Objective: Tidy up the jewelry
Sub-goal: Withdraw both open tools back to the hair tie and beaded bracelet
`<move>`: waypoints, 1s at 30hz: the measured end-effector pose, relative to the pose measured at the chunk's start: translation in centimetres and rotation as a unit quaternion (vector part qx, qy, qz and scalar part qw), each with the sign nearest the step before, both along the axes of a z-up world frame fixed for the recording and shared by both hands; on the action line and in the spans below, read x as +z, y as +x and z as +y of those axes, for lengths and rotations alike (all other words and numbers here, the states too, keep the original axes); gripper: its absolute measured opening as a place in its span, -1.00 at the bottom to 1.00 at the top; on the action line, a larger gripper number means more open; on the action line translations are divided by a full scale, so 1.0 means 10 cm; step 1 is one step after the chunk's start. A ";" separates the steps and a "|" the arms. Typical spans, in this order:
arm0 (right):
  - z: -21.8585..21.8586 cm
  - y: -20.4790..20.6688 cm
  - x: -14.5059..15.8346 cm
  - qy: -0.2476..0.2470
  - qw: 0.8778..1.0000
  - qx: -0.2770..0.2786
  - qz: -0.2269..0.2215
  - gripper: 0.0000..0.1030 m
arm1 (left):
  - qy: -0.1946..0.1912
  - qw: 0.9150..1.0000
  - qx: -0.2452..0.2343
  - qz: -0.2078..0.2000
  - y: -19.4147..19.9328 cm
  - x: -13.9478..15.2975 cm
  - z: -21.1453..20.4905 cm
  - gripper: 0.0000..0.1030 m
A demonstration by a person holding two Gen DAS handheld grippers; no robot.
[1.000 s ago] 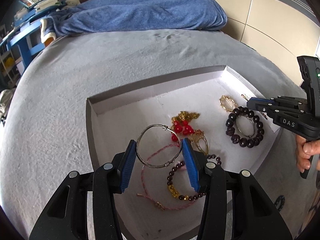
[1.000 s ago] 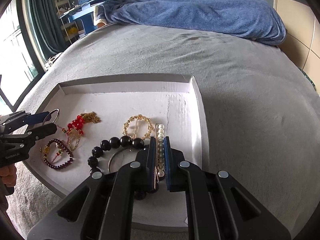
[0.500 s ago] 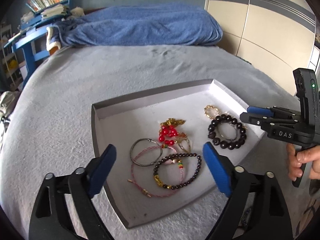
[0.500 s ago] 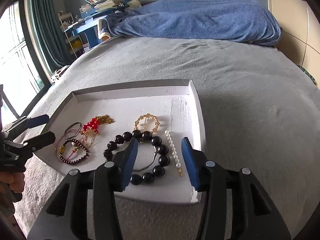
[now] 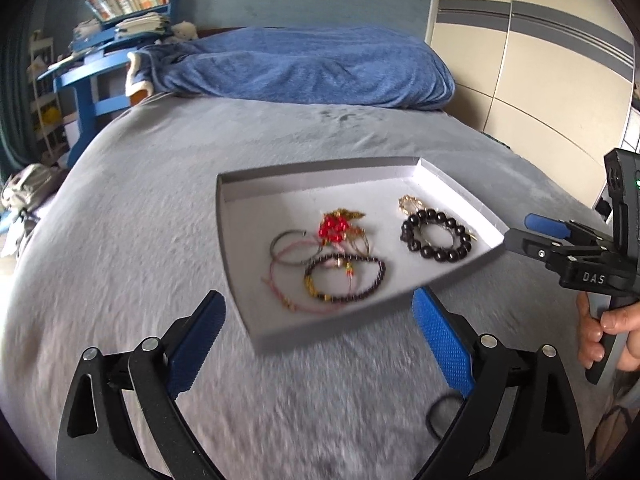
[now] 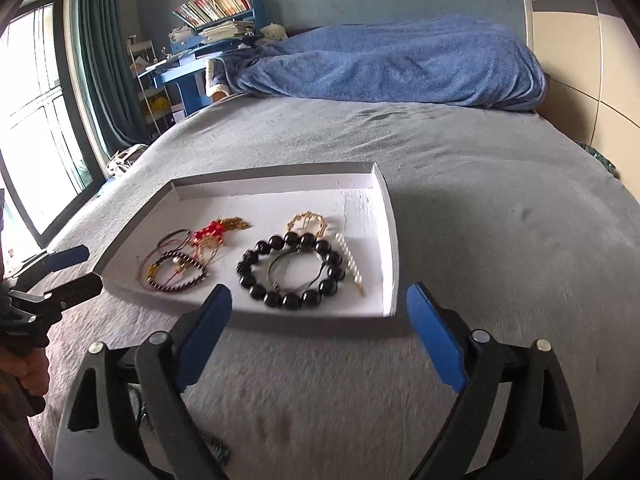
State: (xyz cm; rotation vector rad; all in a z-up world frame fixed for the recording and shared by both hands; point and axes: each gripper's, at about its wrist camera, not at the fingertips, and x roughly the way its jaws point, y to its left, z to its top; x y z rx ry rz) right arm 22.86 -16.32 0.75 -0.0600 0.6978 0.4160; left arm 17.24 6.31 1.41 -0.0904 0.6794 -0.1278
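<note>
A shallow white tray (image 5: 320, 178) (image 6: 384, 232) lies on the grey bed. In it are a black bead bracelet (image 5: 438, 235) (image 6: 292, 270), a small dark-bead bracelet (image 5: 344, 278) (image 6: 176, 272), a red bead ornament (image 5: 334, 229) (image 6: 210, 232), a silver bangle with a pink cord (image 5: 290, 246), a gold piece (image 6: 308, 222) and a pearl clip (image 6: 350, 256). My left gripper (image 5: 316, 344) is open and empty, above the bed in front of the tray. My right gripper (image 6: 320, 340) is open and empty, in front of the tray's near edge.
A black hair tie (image 5: 446, 416) lies on the bed by my left gripper's right finger. A blue blanket (image 5: 304, 68) is heaped at the head of the bed. A blue desk with books (image 6: 208, 40) stands at the far left. A wardrobe (image 5: 540, 60) is at the right.
Both grippers opened, left the bangle and the pearl clip in the tray, and pulled back and up from it.
</note>
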 end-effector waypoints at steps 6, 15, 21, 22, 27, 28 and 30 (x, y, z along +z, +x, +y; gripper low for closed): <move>-0.07 -0.31 -0.03 0.005 1.000 -0.005 -0.005 0.82 | -0.007 1.000 0.004 0.005 -0.31 -0.09 -0.02 0.83; -0.16 -0.72 -0.19 -0.007 1.000 -0.008 -0.001 0.84 | 0.000 1.000 -0.003 0.011 -0.60 -0.15 -0.14 0.84; -0.20 -0.87 -0.24 -0.011 1.000 -0.010 -0.003 0.85 | 0.021 1.000 -0.018 0.016 -0.72 -0.22 -0.28 0.84; -0.19 -0.90 -0.24 -0.013 1.000 -0.009 -0.004 0.85 | 0.023 0.999 -0.020 0.016 -0.75 -0.24 -0.30 0.84; -0.11 -1.02 -0.27 -0.032 0.999 0.004 -0.013 0.85 | 0.030 0.999 -0.029 0.017 -0.84 -0.29 -0.37 0.84; -0.10 -1.02 -0.28 -0.035 0.999 0.006 -0.013 0.85 | 0.030 0.999 -0.032 0.016 -0.85 -0.30 -0.38 0.84; -0.07 -1.05 -0.29 -0.044 0.999 0.013 -0.017 0.85 | 0.034 0.999 -0.035 0.017 -0.86 -0.31 -0.40 0.84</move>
